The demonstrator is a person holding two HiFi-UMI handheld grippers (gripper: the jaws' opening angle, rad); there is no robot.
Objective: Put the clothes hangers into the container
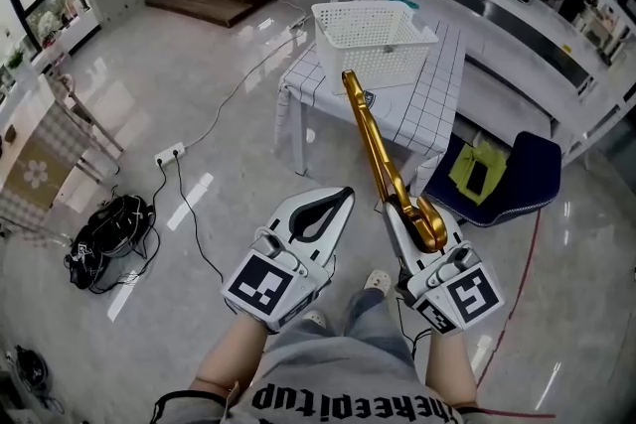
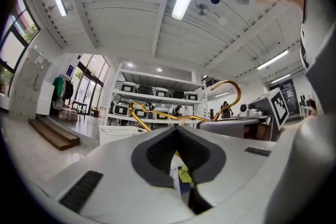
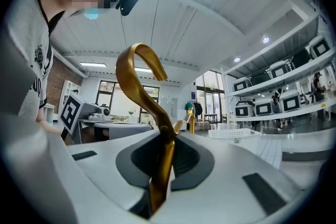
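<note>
The white container point(image 1: 373, 40) stands on the checked table point(image 1: 442, 114), upper centre. Below it, the gold hanger point(image 1: 366, 139) slants up toward it, pinched by the right gripper point(image 1: 393, 211). At lower centre, the left gripper point(image 1: 341, 201) has its jaws pressed together, empty.

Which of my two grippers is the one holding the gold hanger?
The right gripper, clamped on the gold hanger near its hook; the left gripper holds nothing.

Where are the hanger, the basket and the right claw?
hanger point(image 1: 370, 146), head view, middle of its gold shaft
basket point(image 1: 378, 55), head view, near wall
right claw point(image 1: 395, 210), head view, between its tips, shut on the hanger
</note>
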